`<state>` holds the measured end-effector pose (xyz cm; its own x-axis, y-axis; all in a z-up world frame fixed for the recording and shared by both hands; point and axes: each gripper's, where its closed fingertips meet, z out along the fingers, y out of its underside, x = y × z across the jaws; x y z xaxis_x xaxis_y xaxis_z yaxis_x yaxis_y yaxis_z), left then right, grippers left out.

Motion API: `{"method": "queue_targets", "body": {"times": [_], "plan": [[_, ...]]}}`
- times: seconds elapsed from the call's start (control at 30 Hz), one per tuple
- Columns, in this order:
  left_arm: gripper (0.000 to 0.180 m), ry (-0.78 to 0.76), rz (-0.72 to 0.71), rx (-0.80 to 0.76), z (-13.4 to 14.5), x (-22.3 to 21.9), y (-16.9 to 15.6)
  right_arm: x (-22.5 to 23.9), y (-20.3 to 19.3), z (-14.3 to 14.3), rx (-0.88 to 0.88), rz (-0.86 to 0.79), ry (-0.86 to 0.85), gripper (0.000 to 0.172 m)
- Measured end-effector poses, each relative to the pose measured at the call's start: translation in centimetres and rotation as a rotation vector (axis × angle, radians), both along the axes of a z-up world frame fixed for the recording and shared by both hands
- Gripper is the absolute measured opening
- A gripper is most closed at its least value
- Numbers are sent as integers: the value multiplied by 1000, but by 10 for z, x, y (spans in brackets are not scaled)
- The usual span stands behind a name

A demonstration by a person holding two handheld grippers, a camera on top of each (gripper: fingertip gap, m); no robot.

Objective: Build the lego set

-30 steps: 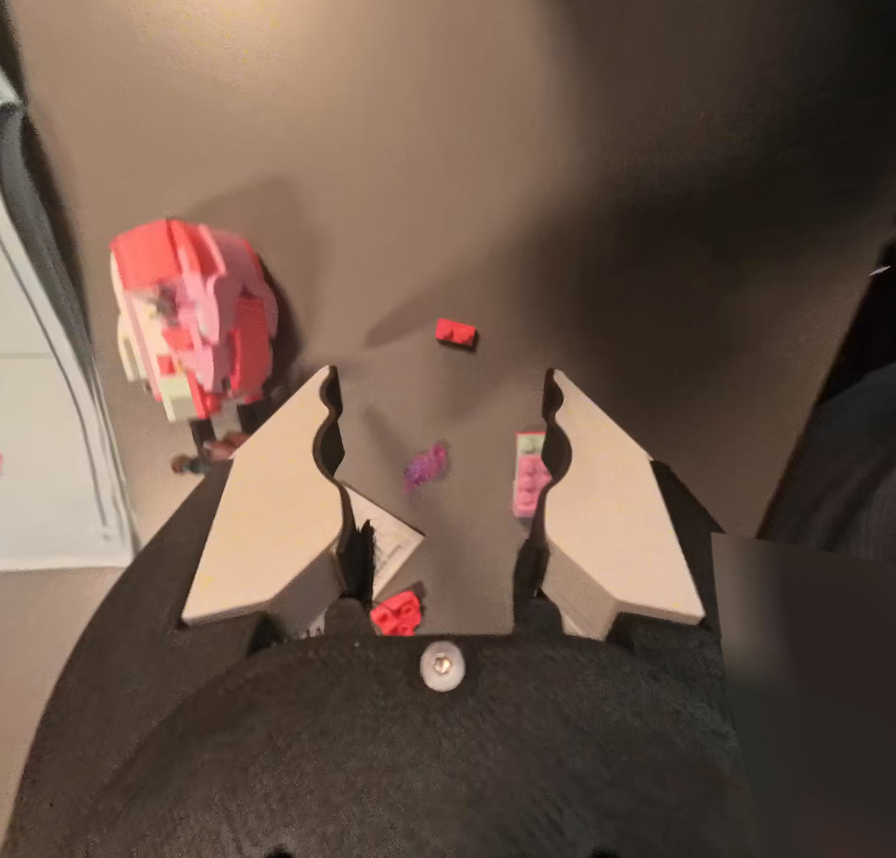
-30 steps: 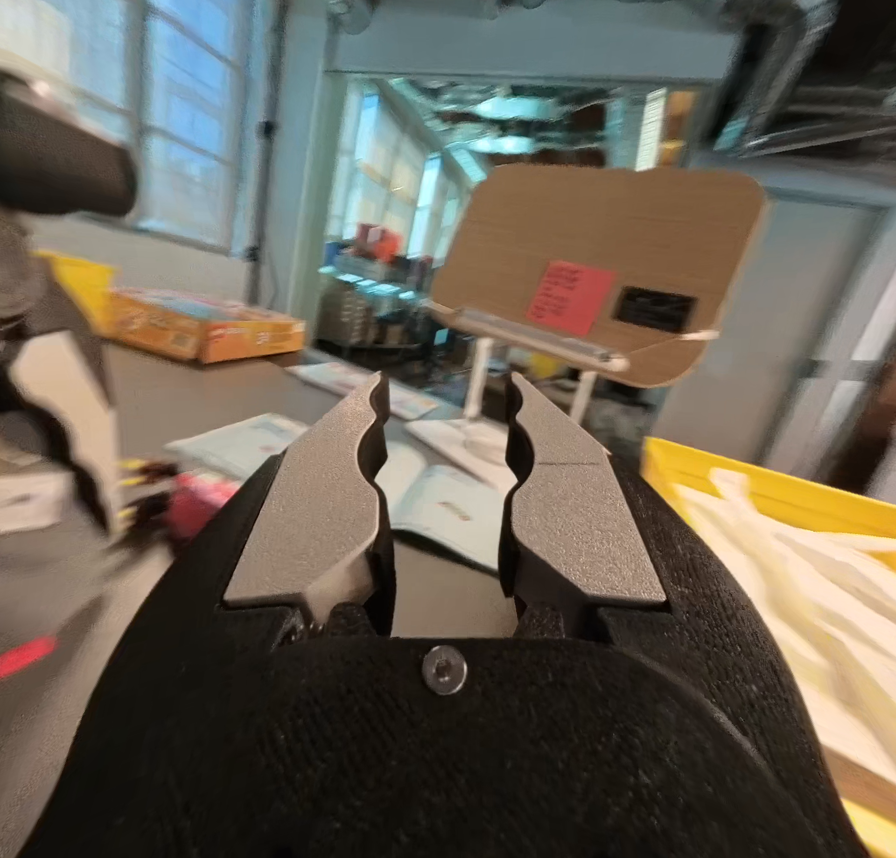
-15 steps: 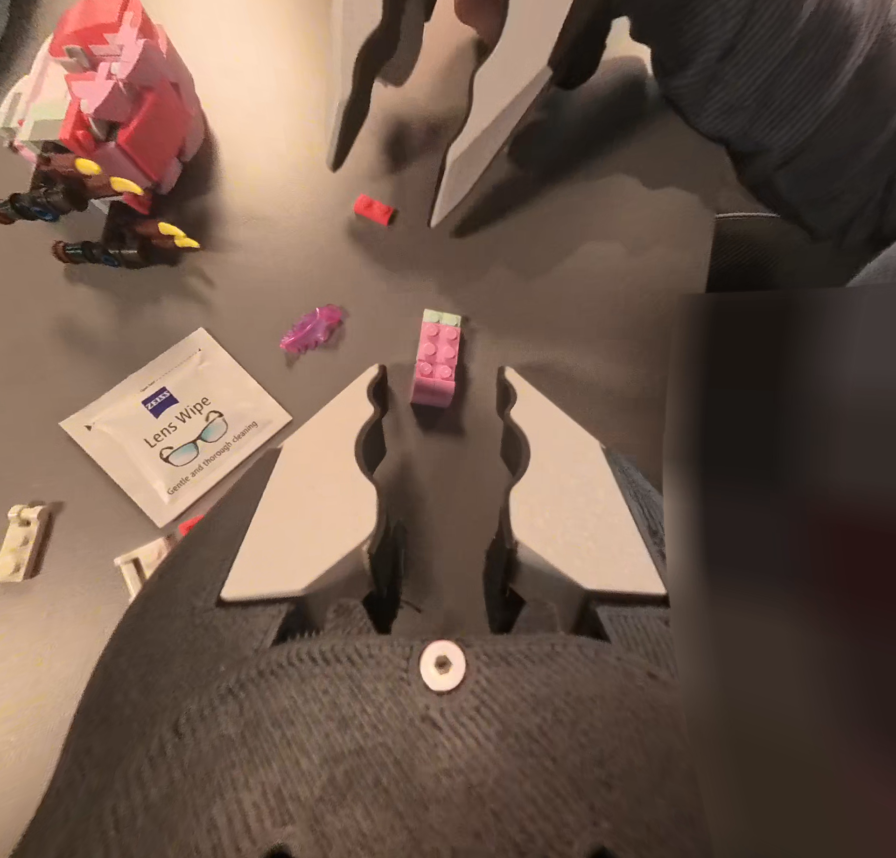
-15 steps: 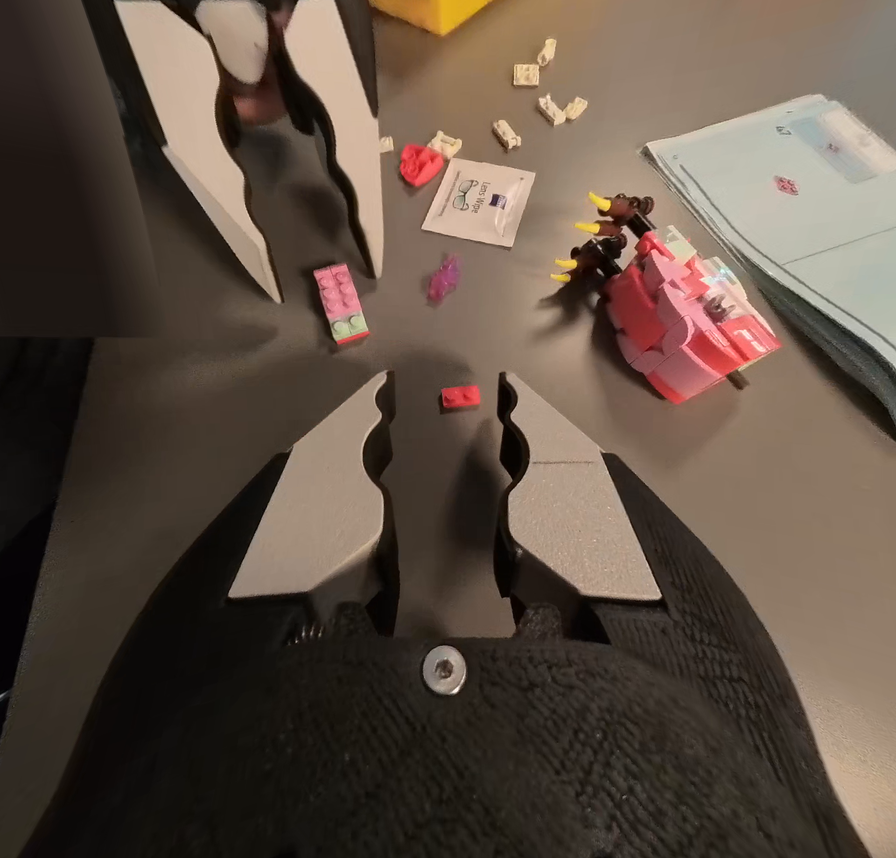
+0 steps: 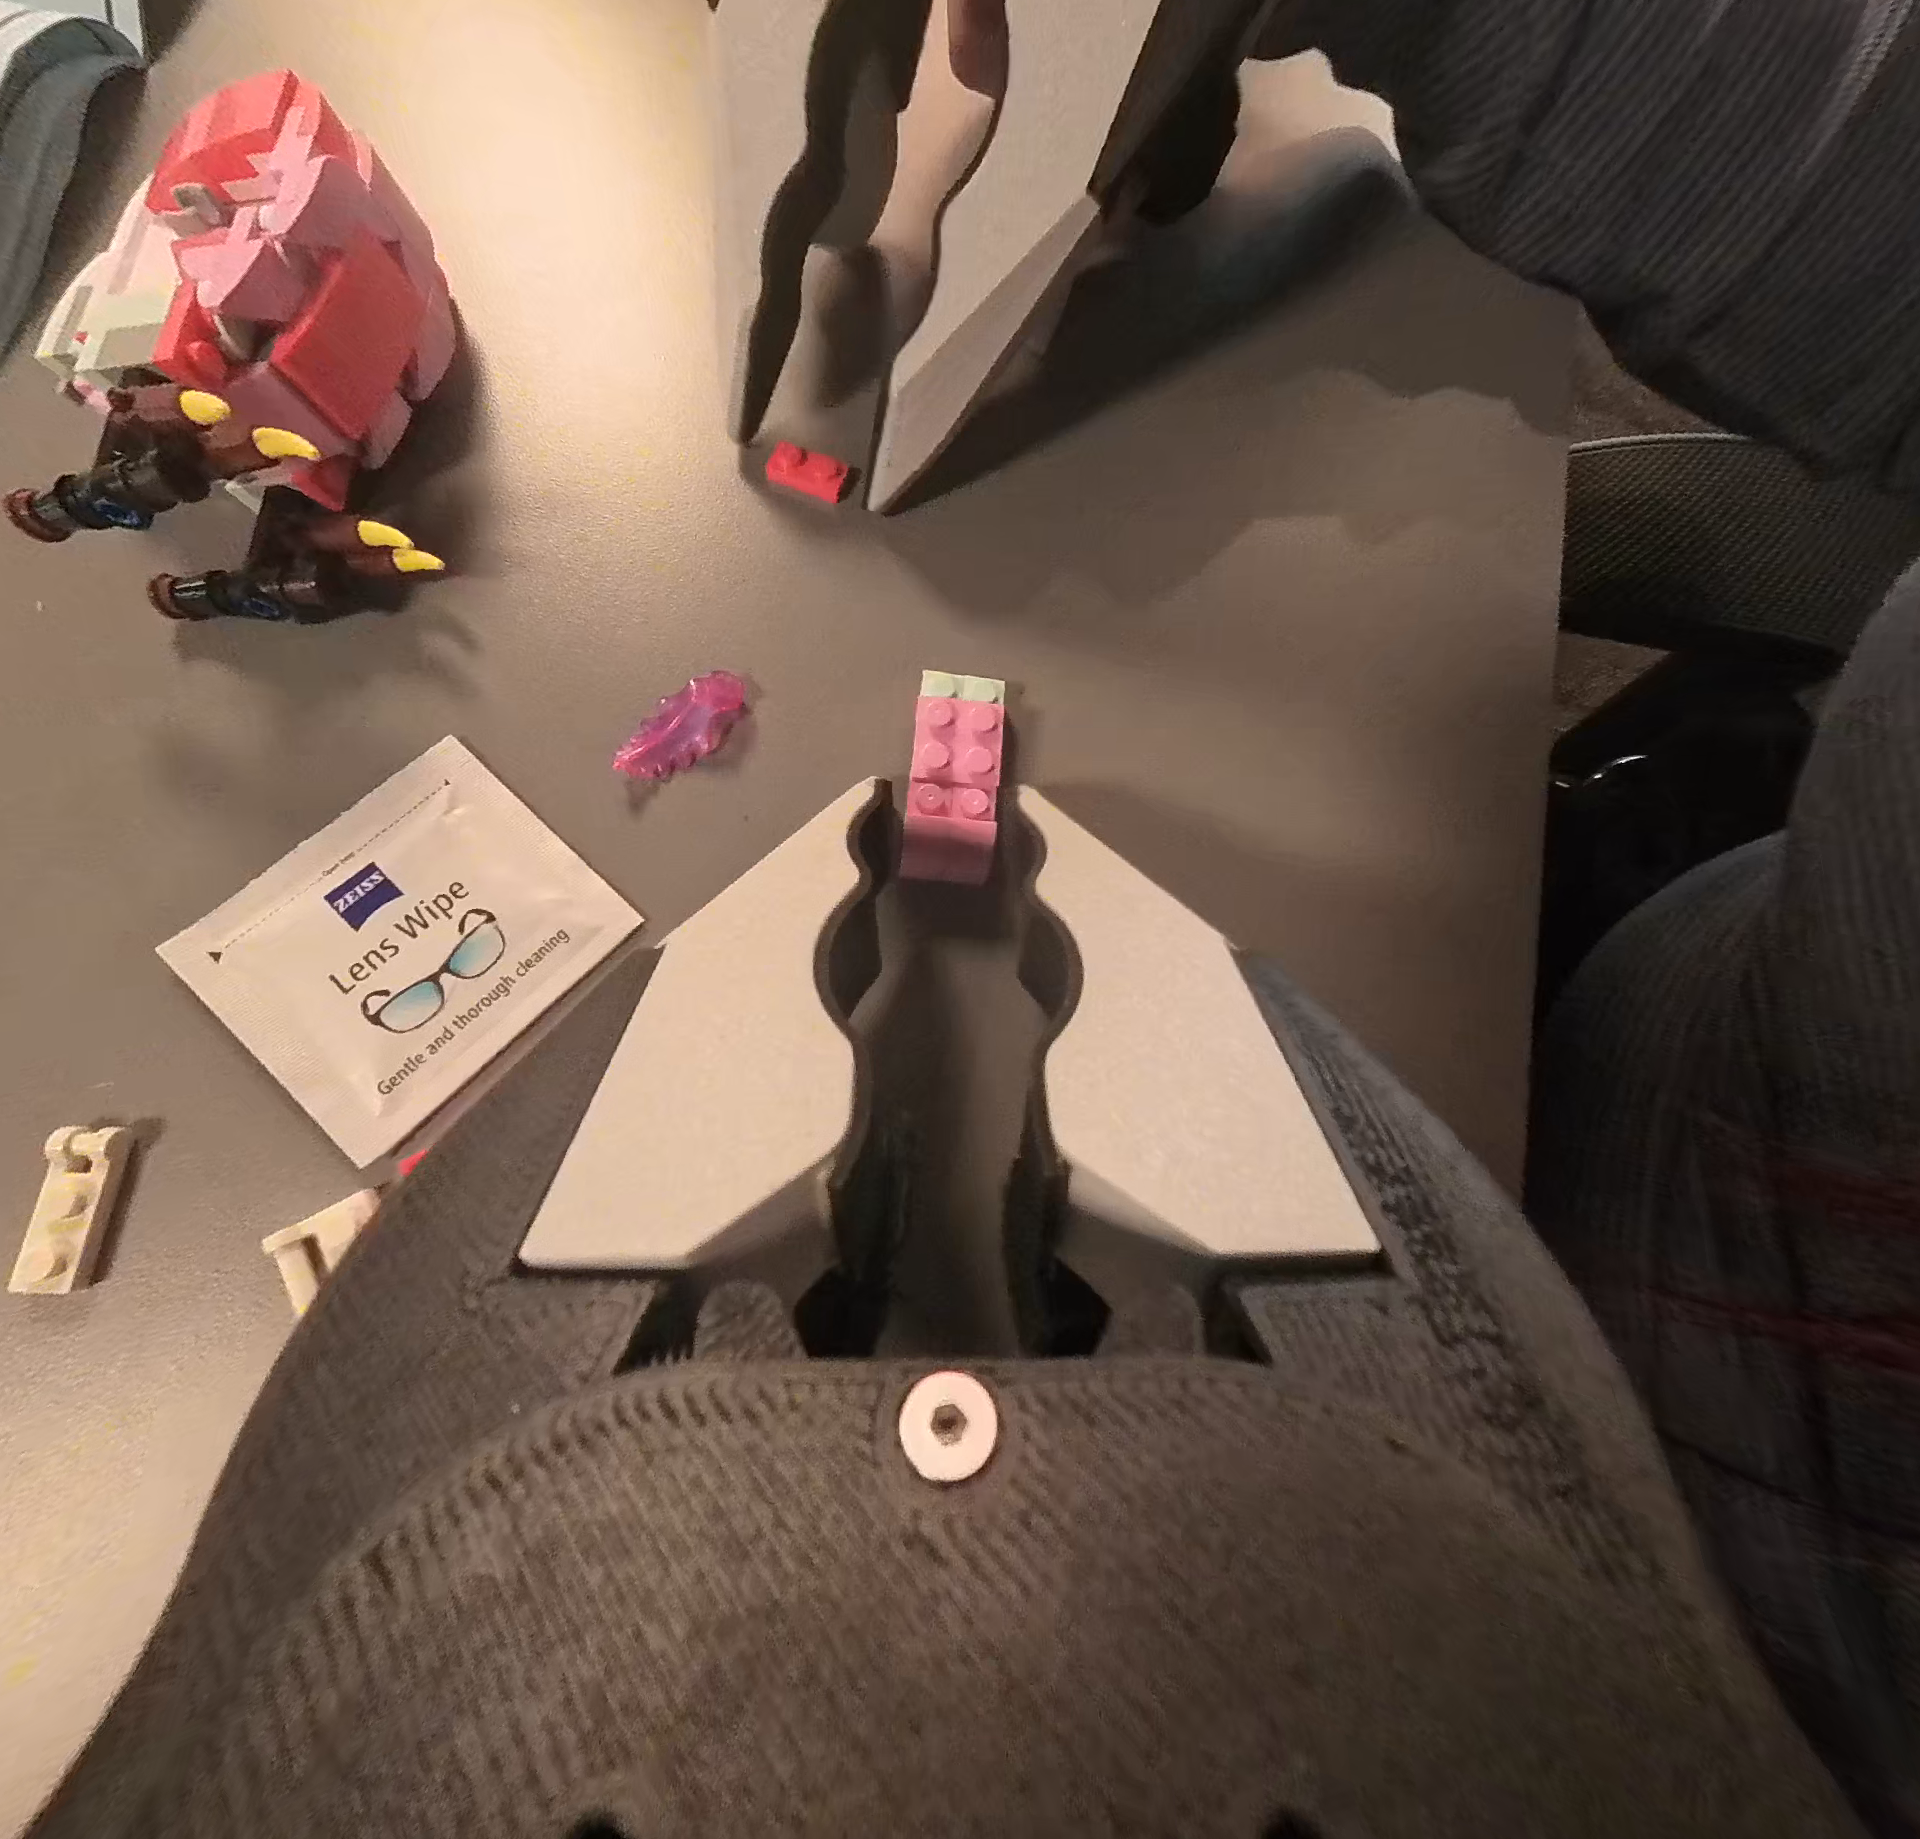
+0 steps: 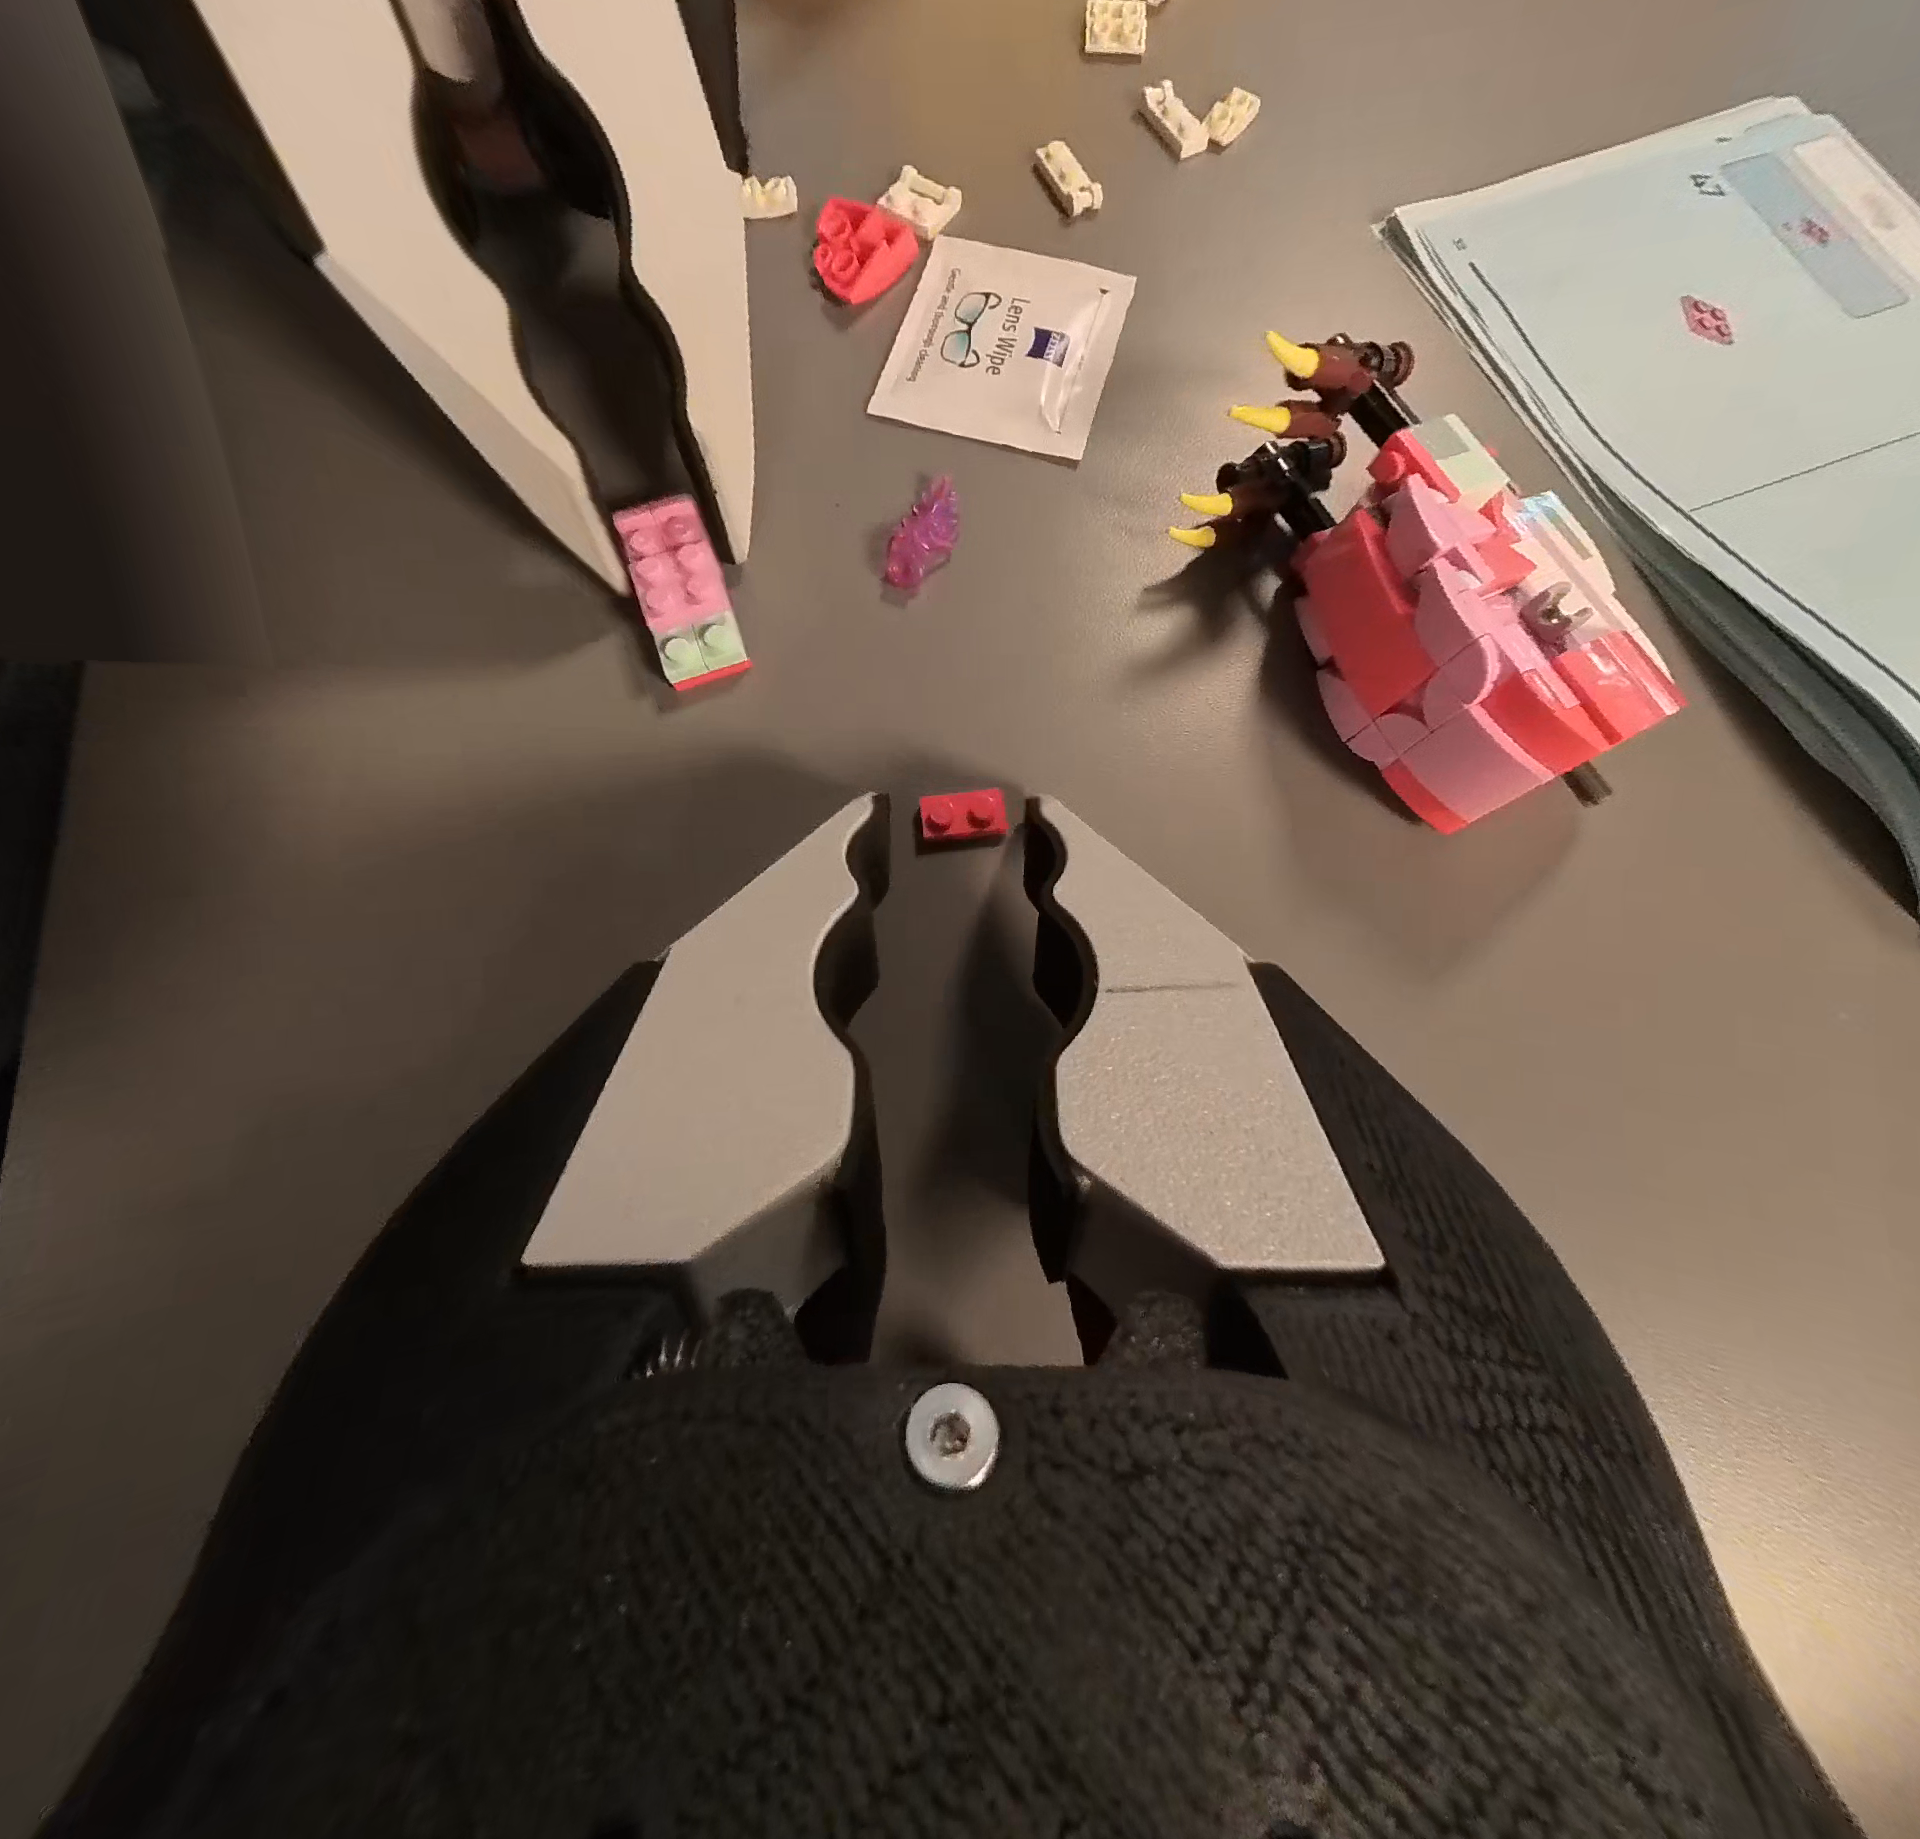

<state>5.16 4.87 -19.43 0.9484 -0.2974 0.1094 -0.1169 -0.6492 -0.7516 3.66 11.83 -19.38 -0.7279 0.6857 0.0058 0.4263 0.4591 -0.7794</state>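
The left tongs (image 5: 951,802) are closed around the near end of a pink brick stack (image 5: 954,781) lying on the desk (image 5: 1195,646); whether the pads press cannot be told. The right tongs (image 6: 958,807) are parted, a small red plate (image 6: 963,815) being flanked with gaps on both sides. A purple translucent piece (image 5: 681,724), a white sachet (image 5: 400,942) and a red-and-pink brick model (image 5: 281,303) are seen farther left.
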Motion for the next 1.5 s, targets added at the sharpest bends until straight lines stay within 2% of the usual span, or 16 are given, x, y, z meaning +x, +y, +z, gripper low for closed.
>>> {"method": "queue_targets", "body": {"times": [0.1,0.23,0.4,0.6,1.5], "plan": [[18,15,-7,3,-1,0,0,1,-1,0,10,8,8,15],[17,10,-9,3,0,-1,0,3,-9,3,-2,41,16,14],[16,46,-26,47,4,-1,1,12,-41,26,-123,164,51,15],[16,26,-44,89,11,0,1,17,-57,27,-116,228,33,15],[16,52,-72,104,11,3,1,20,-59,21,-60,244,28,14]]}}
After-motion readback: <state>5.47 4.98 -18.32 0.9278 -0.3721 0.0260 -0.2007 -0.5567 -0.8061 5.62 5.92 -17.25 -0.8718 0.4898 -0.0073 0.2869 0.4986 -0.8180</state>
